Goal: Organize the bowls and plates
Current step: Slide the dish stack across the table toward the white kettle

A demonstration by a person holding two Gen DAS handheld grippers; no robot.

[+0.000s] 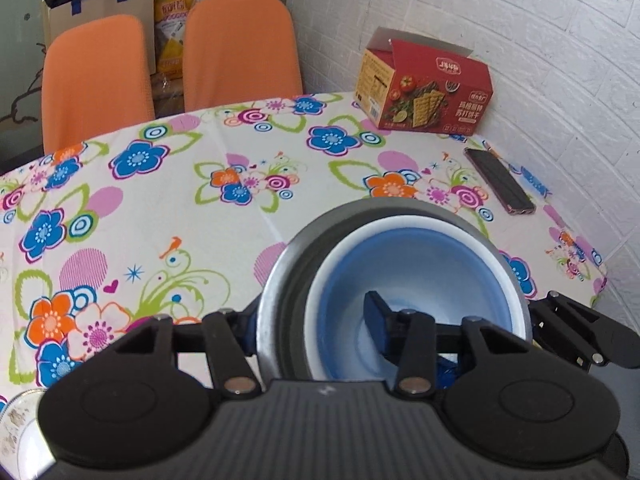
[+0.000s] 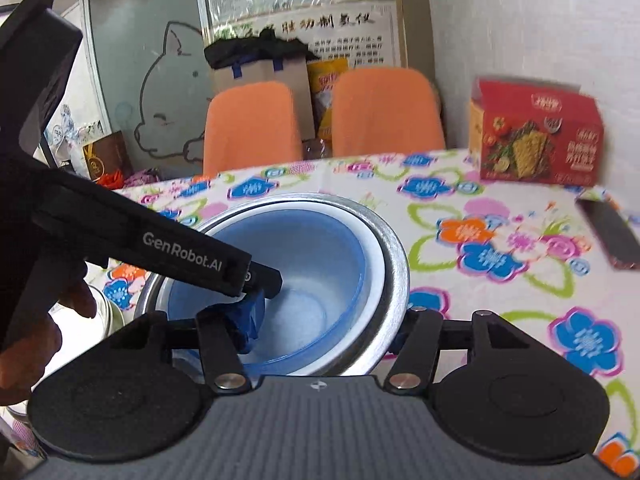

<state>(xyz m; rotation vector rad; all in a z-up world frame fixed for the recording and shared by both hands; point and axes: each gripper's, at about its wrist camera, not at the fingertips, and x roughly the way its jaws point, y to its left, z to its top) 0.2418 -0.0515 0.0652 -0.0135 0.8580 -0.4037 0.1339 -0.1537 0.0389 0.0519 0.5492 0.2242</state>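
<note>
Nearest the left camera, the left gripper (image 1: 312, 320) straddled the near-left wall of two nested bowls: one blue pad reached down inside the blue bowl (image 1: 416, 280), the other finger sat outside the steel bowl (image 1: 280, 280), so the jaws were closed on both walls together. The right gripper (image 2: 320, 332) clamped the same stack from the near-right side, one blue pad inside the blue bowl (image 2: 320, 264) and the other finger outside the steel bowl (image 2: 394, 264), its jaws likewise closed on the rims. In the right view the left gripper (image 2: 256, 300) came in from the left, its blue tip inside the bowl, with a hand (image 2: 24, 340) behind it. The blue bowl sat inside the steel one, on or just over the flowered cloth (image 1: 140, 208); contact could not be told. A patterned plate (image 1: 16, 432) showed at the left view's lower-left corner. Farther right lay a phone (image 1: 500, 180); beyond it a red box (image 1: 432, 96) stood by the wall, and two orange chairs (image 1: 240, 48) stood behind the table.
</note>
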